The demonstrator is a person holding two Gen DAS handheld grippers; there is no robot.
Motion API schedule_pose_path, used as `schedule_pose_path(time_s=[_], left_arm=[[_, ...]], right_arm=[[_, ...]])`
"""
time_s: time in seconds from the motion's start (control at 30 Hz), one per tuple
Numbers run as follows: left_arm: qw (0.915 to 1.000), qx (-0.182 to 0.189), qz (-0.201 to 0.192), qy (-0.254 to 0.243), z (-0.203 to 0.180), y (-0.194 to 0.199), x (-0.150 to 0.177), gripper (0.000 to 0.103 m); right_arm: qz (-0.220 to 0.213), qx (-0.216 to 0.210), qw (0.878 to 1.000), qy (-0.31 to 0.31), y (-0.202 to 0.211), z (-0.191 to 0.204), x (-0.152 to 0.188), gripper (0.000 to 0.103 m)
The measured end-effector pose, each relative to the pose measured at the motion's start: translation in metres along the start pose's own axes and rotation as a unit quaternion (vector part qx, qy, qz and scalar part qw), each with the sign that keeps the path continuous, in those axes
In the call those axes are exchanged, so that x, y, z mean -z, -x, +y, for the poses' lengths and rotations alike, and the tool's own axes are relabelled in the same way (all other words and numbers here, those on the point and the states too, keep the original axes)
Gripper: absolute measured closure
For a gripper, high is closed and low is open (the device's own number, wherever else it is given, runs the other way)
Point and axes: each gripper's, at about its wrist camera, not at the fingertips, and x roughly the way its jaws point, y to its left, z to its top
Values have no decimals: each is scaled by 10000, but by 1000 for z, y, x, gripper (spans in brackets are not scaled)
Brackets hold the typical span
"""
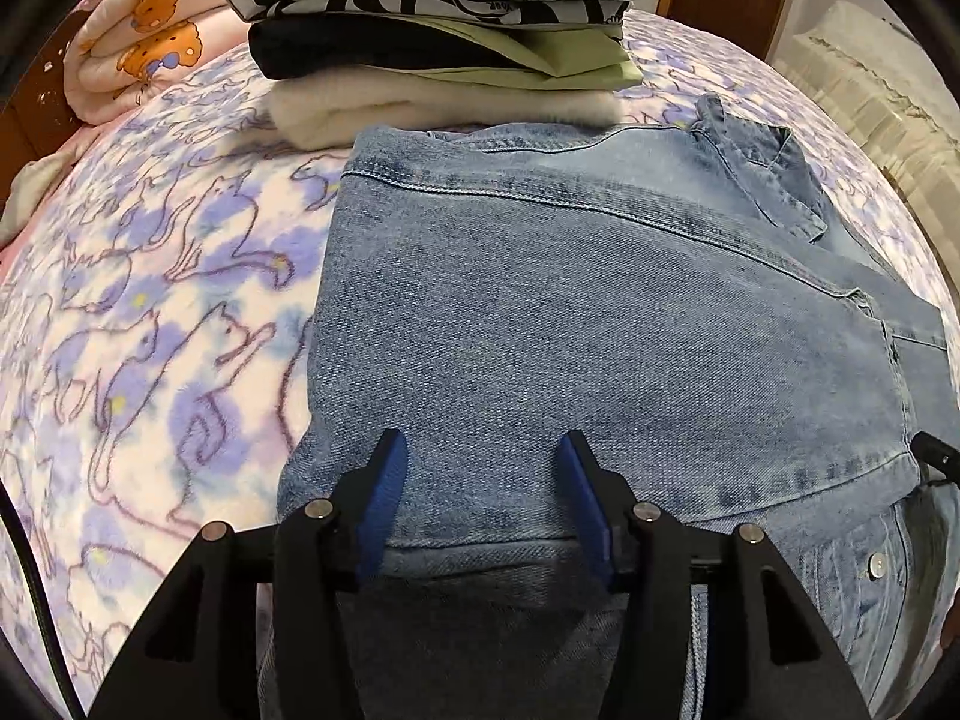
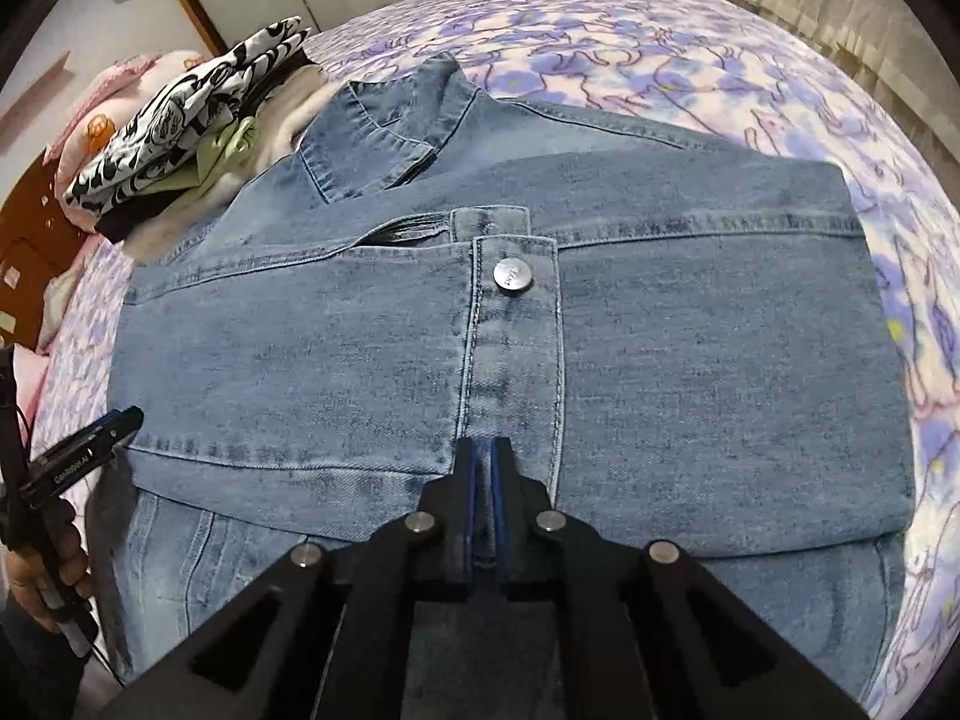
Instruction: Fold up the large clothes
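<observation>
A light-blue denim jacket [image 1: 570, 300] lies folded on the bed, collar [image 2: 384, 138] at the far end. One sleeve lies across it, its cuff with a metal button [image 2: 512, 276] in the middle. My left gripper [image 1: 482, 441] hovers open over the jacket's near left part, blue pads wide apart with denim beneath them and nothing gripped. It also shows at the left edge of the right wrist view as the left gripper [image 2: 114, 420], held by a hand [image 2: 54, 552]. My right gripper [image 2: 483, 456] is shut, tips at the near end of the cuff strip. Whether cloth is pinched is unclear.
A stack of folded clothes [image 1: 432, 30] sits just beyond the jacket, a black-and-white print on top. The bed cover [image 1: 150, 300] has purple cat outlines. A rolled pink quilt [image 1: 132, 48] lies far left. A lace-covered unit [image 1: 888, 90] stands right.
</observation>
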Motion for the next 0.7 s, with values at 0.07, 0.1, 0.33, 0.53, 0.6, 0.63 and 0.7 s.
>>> schedule_pose_path(time_s=[0.07, 0.1, 0.33, 0.53, 0.6, 0.63, 0.7], left_arm=[[10000, 27, 26, 32, 0, 0, -1, 48], [10000, 31, 36, 35, 0, 0, -1, 48], [9998, 84, 131, 138, 0, 10, 1, 47], [9999, 115, 47, 69, -4, 32, 6, 47], [9999, 130, 3, 26, -6, 42, 8, 47], [9999, 142, -26, 2, -8, 48, 9, 46], [9998, 172, -73, -38, -9, 57, 10, 42]], right_arm=[[13, -13, 10000, -46, 2, -3, 1, 98], [23, 2, 10000, -40, 2, -3, 1, 98], [43, -18, 10000, -54, 8, 4, 3, 98], [-29, -38, 10000, -58, 25, 9, 9, 98], [-52, -18, 9999, -86, 35, 9, 12, 98], [-51, -17, 9999, -98, 38, 9, 13, 98], [-47, -28, 9999, -114, 49, 10, 15, 98]])
